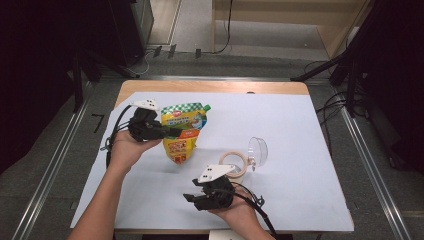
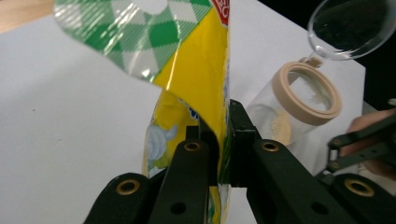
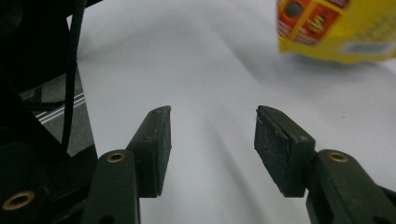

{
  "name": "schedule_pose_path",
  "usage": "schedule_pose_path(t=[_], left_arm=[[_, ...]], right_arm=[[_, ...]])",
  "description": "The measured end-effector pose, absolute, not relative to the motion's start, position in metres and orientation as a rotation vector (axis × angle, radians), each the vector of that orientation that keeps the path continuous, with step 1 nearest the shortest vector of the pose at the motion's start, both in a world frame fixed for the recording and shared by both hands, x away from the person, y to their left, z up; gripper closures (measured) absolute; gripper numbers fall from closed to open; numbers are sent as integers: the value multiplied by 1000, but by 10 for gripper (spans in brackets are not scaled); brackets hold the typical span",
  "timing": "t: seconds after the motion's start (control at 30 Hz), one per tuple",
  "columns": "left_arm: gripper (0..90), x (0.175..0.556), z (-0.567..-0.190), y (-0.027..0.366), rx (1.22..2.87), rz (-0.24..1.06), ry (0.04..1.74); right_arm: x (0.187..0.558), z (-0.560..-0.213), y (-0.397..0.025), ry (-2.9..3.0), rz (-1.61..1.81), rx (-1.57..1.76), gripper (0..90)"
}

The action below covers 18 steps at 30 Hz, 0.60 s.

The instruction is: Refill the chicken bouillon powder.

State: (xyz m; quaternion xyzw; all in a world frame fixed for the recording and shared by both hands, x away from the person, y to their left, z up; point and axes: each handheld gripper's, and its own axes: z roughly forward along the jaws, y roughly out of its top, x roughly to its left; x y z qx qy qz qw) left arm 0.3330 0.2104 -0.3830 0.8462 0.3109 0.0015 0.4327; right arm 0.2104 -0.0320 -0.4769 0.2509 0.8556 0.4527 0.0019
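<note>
A person works at a wooden surface (image 1: 150, 86) covered by a white sheet (image 1: 300, 150), seen from above; both forearms come in from the bottom edge.

The left hand-held gripper (image 1: 172, 132) is at the left of the sheet, pointing to the right. Its two black jaws are closed tight on a yellow stand-up pouch (image 1: 184, 131) with a green and white checked top, gripping it at its left edge about halfway up. In the left gripper view the pouch (image 2: 201, 70) is pinched between the two pads, its thin edge facing the camera and its checked top curling over to the left. The pouch stands roughly upright, left of the middle of the sheet, its base down on or just above the sheet; which one cannot be told.

To the right of the pouch, close by but apart from it, is a clear jar (image 1: 234, 162) with a beige rim. Its clear hinged lid (image 1: 258, 151) is swung open and stands up on the right side. In the left gripper view the jar (image 2: 292, 114) leans with its open mouth facing the camera, something pale inside it.

The right hand-held gripper (image 1: 191, 197) is near the front edge, just in front of the jar and pointing left. In the right gripper view its jaws (image 3: 212, 140) are spread wide with nothing between them, over bare white sheet, and the lower corner of the pouch (image 3: 336, 32) shows at the upper right.
</note>
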Motion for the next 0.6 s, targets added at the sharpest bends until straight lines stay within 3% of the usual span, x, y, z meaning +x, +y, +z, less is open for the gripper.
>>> schedule_pose_path(t=[0.23,0.43,0.6], left_arm=[[890,315,-362,216,2094,-14,758],[890,296,-347,208,2109,-28,714],[890,283,-334,200,2112,-63,676]], right_arm=[[211,-479,-32,2669,1422,800,493],[212,-477,-34,2619,1414,825,595],[214,-478,-35,2600,1433,874,573]])
